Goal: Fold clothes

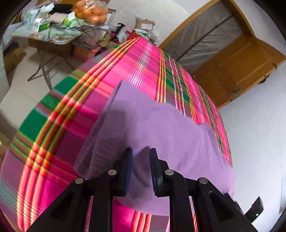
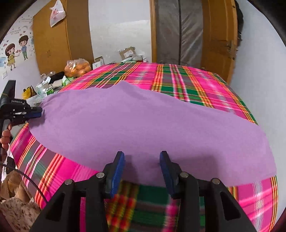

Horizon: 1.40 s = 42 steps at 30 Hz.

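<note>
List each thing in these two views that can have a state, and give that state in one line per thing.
purple garment: lying on the bed, folded over along its left end.
left gripper: open, fingers either side of a raised fold of the garment.
right gripper: open, at the garment's near edge.
plaid bedsheet: spread smooth under the garment.
bag of oranges: closed, on the cluttered side table.

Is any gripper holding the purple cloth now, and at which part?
Neither clearly. Both the left gripper and the right gripper are open over the purple cloth's near edge.
</note>
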{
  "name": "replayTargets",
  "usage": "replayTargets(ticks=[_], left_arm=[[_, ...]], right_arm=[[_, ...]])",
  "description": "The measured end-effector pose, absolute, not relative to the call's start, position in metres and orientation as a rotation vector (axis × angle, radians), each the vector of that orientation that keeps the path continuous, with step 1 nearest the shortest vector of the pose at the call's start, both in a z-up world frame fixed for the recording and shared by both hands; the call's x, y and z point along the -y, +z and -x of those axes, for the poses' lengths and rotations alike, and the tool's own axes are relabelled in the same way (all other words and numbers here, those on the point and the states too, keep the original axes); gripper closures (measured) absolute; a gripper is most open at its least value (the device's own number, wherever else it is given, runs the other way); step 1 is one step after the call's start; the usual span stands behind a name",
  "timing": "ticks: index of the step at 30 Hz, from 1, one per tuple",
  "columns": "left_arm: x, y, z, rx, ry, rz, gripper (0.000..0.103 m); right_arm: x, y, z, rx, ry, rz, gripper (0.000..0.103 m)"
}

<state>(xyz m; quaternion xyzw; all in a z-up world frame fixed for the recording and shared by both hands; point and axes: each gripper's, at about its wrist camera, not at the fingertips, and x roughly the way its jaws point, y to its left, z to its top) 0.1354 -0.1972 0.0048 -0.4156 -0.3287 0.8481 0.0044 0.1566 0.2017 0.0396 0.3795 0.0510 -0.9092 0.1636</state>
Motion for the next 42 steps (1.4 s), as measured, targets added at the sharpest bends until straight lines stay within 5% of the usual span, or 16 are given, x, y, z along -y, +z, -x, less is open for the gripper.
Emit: replayTargets(ticks=[16,25,42], left_arm=[[0.176,0.007,-0.042,0.640,2.739,1.466,0.084],[0.197,-0.003,-0.042,0.772,2.728,1.429,0.098],[0.224,0.000,-0.051,0.923,2.597,1.461,0.101]], right_arm=[[-0.129,0.032,-0.124,-0.261,-2.431,-1.114,0.060],[-0.116,0.031,-0.121,-0.278,-2.419,-1.119,0.060],[-0.063,0.035,-0.123,-0.354,-2.289,-1.060,0.060]])
